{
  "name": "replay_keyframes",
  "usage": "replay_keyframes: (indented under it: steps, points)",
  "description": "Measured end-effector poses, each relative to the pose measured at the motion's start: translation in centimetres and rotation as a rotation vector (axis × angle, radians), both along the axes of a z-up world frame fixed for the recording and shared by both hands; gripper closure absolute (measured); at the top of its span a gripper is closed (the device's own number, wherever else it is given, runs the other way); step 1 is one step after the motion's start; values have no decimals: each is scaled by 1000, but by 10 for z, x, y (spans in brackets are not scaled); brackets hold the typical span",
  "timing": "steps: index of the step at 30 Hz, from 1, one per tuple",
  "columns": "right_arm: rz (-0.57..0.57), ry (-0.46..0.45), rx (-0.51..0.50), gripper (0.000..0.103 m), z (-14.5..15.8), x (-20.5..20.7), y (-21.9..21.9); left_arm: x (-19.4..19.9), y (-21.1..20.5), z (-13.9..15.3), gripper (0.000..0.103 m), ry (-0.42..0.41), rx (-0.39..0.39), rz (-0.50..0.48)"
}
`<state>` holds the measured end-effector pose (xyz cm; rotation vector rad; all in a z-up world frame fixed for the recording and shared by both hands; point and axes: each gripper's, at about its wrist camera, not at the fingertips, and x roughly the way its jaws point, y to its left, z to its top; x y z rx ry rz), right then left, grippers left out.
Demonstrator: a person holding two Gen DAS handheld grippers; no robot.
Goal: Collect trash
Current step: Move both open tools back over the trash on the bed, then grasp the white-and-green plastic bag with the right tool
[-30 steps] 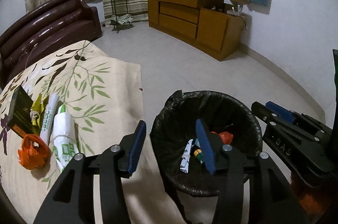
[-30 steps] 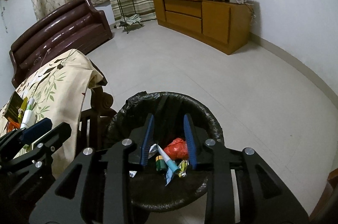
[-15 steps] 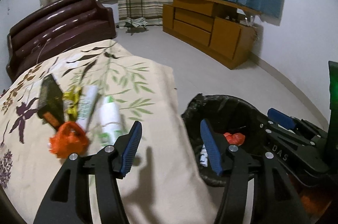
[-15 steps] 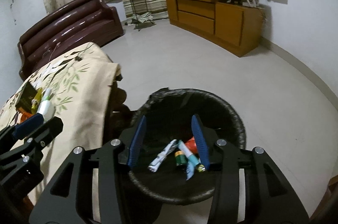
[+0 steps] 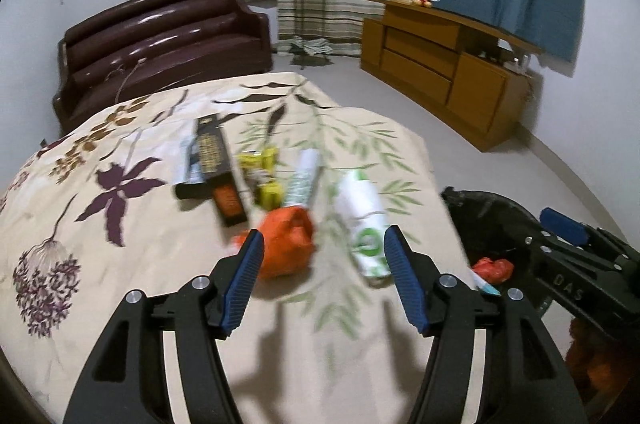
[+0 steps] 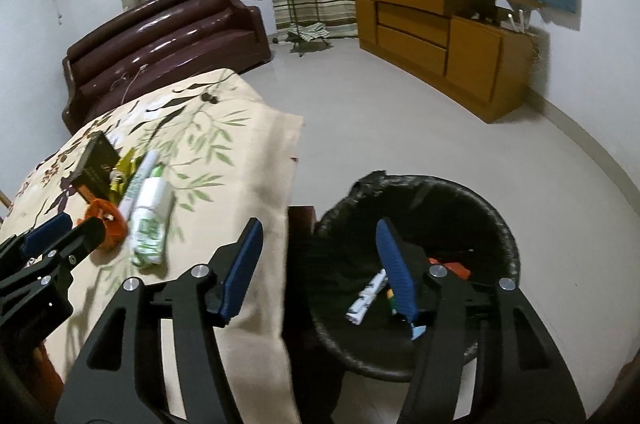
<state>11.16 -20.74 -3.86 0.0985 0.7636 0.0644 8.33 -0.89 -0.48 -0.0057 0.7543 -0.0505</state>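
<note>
Both jaws have just been opening, empty. Our left gripper (image 5: 322, 274) has swung from the bin (image 6: 416, 352) to the table beside it, where 5 scraps wait, an orange wrapper (image 5: 286, 246) nearest; our right gripper (image 6: 318, 266) straddles the bin's rim.

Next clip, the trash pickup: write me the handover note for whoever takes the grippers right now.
Left gripper: open, empty, jaws just widened, over the table facing the orange bag.
Right gripper: open, empty, jaws just widened, between table edge and bin.
Done: several wrappers and a red scrap already in the bin.
Left: orange bag, white-green packet, rolled tube, yellow wrappers, dark box on the tablecloth.
</note>
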Motion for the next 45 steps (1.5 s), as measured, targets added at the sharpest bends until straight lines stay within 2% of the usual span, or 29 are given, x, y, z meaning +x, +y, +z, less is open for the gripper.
replay_keyframes:
  steps: [15, 21, 25, 28, 30, 32, 33, 45]
  points:
    - [125, -2, 11, 42, 11, 9, 68, -9, 56, -6, 39, 11, 4, 98]
    - [176, 10, -8, 42, 8, 17, 96, -8, 68, -8, 38, 17, -4, 115]
    - [199, 46, -11, 42, 0, 26, 110, -8, 71, -10, 34, 17, 0, 115]
    - [211, 70, -23, 45, -5, 31, 117, -7, 71, -12, 34, 20, -4, 108]
    - [215, 84, -28, 54, -9, 32, 119, -7, 71, -13, 34, 21, -8, 103]
    - [218, 98, -31, 69, -13, 35, 119, -6, 70, -14, 34, 24, -11, 99]
    - [221, 101, -24, 71, -14, 35, 119, -5, 69, -14, 34, 25, -13, 97]
    - [176, 62, -15, 71, -6, 28, 93, -2, 47, -13, 34, 25, -17, 44]
